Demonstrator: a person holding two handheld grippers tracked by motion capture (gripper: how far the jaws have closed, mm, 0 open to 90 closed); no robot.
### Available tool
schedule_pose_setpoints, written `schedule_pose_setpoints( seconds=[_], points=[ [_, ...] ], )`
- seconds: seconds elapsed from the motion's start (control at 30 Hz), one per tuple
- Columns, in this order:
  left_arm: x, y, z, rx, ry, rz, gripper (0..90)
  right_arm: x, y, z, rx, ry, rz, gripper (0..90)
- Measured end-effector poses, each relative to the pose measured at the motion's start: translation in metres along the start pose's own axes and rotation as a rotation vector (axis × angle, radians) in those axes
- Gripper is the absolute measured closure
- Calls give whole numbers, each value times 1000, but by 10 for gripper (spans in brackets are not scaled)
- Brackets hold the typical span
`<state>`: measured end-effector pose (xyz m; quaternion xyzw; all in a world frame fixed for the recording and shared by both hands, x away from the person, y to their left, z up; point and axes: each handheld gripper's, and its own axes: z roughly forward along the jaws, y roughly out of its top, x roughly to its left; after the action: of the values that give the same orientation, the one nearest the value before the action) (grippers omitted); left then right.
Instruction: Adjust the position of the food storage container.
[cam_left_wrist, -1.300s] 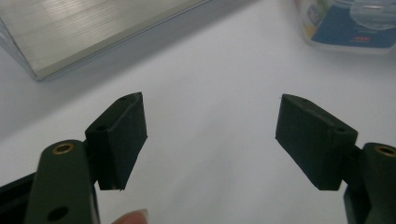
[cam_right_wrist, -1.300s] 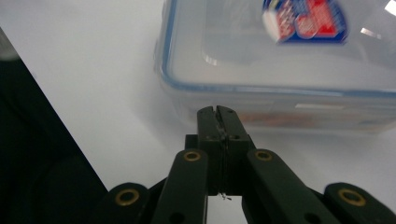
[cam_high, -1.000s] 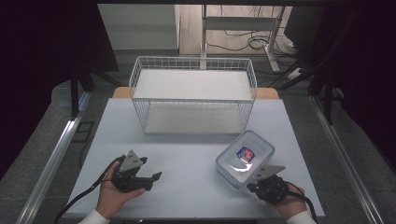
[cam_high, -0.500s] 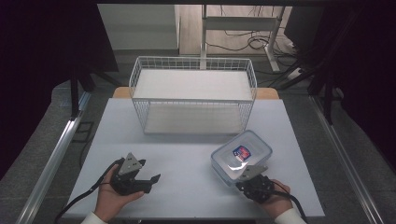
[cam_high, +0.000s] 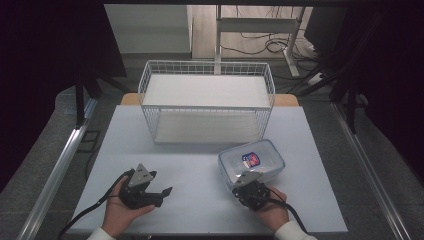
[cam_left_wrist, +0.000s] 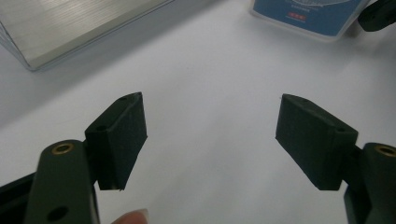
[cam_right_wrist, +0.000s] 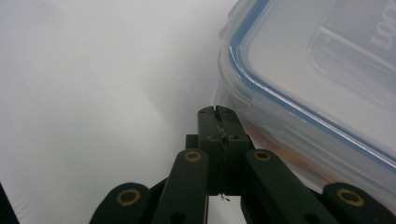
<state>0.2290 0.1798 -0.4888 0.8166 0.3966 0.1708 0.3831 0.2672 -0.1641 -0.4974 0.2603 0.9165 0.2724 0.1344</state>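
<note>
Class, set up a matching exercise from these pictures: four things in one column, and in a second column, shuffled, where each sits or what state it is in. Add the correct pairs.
Things:
1. left hand-held gripper
2. right hand-held gripper
3. lidded plastic container
4. white wire basket

Places or states:
A. jaws shut, tips at the container's near corner
B. at the table's far edge, nothing in it
C. jaws open over bare table
D. on the table's right half, in front of the basket

Pairs: 1-C, 2-A, 3-D, 4-B

a white table is carrying a white wire basket sitting at its far middle, and a clear plastic container with a blue-edged lid is lying on the near right, just beside the basket's near right corner.
</note>
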Motion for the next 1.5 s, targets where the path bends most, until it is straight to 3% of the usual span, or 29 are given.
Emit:
schedule_pose_setpoints(
  seconds=[0.1,0.13,0.17,0.2,0.23,0.27,0.33,0.4,0.43,0.47,0.5,0.53,0.6,0.7,0.77,0.93,1.27,1.5],
  points=[
    [1,-1,0,2,2,1,247,-2,1,-12,-26,17,18,886],
    [1,-1,0,3,3,0,247,-3,3,-26,-63,13,25,886],
    [1,-1,0,3,3,0,247,-3,3,-26,-63,13,25,886],
    [2,-1,0,4,4,2,247,-8,6,-43,-99,-4,25,886],
    [2,-1,0,4,4,2,247,-8,6,-43,-99,-4,25,886],
    [2,0,-1,1,6,0,247,-18,9,-59,-132,-22,39,886],
    [2,0,-1,-2,8,-1,247,-33,11,-73,-154,-50,61,886],
    [2,0,-1,-1,9,-1,248,-39,12,-77,-160,-59,79,886],
    [1,0,-1,-3,8,-3,248,-53,12,-85,-163,-79,100,886],
    [1,0,-1,-4,7,-5,247,-70,12,-92,-180,-134,127,886],
    [1,0,-1,-4,7,-5,248,-70,12,-92,-180,-134,127,886],
    [2,0,0,-3,5,-3,248,-94,7,-96,-185,-174,180,886],
    [2,0,0,-2,6,-3,248,-103,4,-96,-186,-184,203,887],
    [2,0,0,0,9,-3,248,-138,-9,-86,-154,-223,284,887],
    [2,0,0,2,9,-1,247,-154,-15,-78,-126,-235,313,887],
    [1,0,0,-4,-4,-9,247,-174,-19,-63,-58,-217,331,887],
    [2,-1,-1,0,-4,-10,247,-179,-29,-38,29,-172,343,887],
    [3,-1,-1,-8,-17,-17,247,-176,-27,-39,34,-160,332,888]
  ],
)
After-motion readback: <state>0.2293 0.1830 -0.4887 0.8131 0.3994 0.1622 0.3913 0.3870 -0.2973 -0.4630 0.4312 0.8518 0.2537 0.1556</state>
